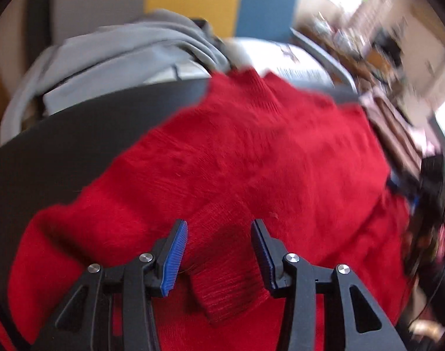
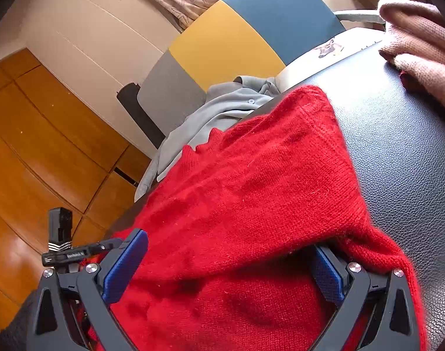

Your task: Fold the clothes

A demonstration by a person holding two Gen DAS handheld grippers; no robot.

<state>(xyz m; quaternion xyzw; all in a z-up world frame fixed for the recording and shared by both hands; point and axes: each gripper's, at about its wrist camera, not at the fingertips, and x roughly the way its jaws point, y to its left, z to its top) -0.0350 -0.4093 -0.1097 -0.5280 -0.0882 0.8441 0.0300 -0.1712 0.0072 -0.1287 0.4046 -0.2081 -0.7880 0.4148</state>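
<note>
left wrist view: the left gripper (image 1: 219,251) stands spread, its blue-padded fingers (image 1: 175,259) either side of a ribbed cuff (image 1: 222,286) of the fuzzy red knitted sweater (image 1: 251,152), which lies ahead on a dark leather-textured tabletop (image 1: 61,146); a grey garment (image 1: 111,49) lies beyond.

right wrist view: the right gripper (image 2: 222,266) gapes wide, red knit bunched between its fingers; a pink knitted garment (image 2: 421,46) lies far ahead to the right.

The left tool (image 1: 219,245) has its two black fingers spread apart, the blue ribbed pads (image 1: 175,257) facing each other across a clear gap, gripping nothing. The right tool (image 2: 225,269) is spread wider still, its blue pads (image 2: 123,266) far out to either side, the right-hand one partly hidden. Both tools point forward and downward.
</note>
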